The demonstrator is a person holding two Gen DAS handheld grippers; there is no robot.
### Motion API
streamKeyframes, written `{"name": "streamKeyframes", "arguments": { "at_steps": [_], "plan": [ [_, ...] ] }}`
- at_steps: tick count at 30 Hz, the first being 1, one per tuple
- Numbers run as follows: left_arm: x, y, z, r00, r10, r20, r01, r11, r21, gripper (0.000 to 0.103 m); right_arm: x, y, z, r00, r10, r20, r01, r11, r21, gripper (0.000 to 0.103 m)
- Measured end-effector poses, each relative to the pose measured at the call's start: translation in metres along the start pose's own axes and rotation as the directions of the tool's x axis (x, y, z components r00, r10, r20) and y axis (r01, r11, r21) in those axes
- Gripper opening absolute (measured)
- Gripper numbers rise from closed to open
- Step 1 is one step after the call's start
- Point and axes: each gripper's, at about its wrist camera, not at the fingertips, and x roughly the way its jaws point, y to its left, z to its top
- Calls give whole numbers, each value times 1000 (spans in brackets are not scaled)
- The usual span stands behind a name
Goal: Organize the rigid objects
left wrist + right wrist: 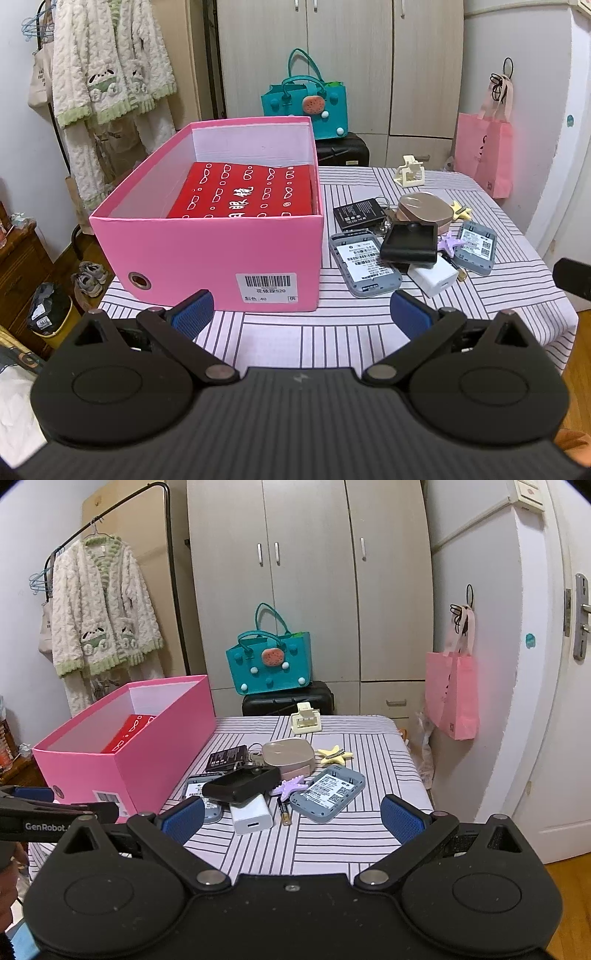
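Both your left gripper (301, 314) and right gripper (293, 814) hang spread wide and empty. The cluttered pile sits just ahead of the right one, the pink box (221, 254) to its left. The black case (240, 782) rests across a grey router (201, 792) and the white charger (253, 814), so grabbing underneath could topple it and scatter the small battery (284, 814).

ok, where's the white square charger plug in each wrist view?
Left wrist: white square charger plug lies right of centre, just in front of the black rectangular case.
Right wrist: it lies centre-left, near the gripper's left finger.
Shared landmark: the pink cardboard box to its left.
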Motion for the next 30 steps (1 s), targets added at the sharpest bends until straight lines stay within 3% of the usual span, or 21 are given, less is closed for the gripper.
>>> {"name": "streamKeyframes", "arguments": {
  "at_steps": [11,30],
  "plan": [
    [0,-1,-1,1000,-10,7,10,999,34,103,6,7,-2,1000,14,-19,-14,1000,-20,103],
    [6,2,-1,998,-55,-20,55,998,14,102,19,8,-3,997,10,-72,-12,1000,-25,103]
  ]
}}
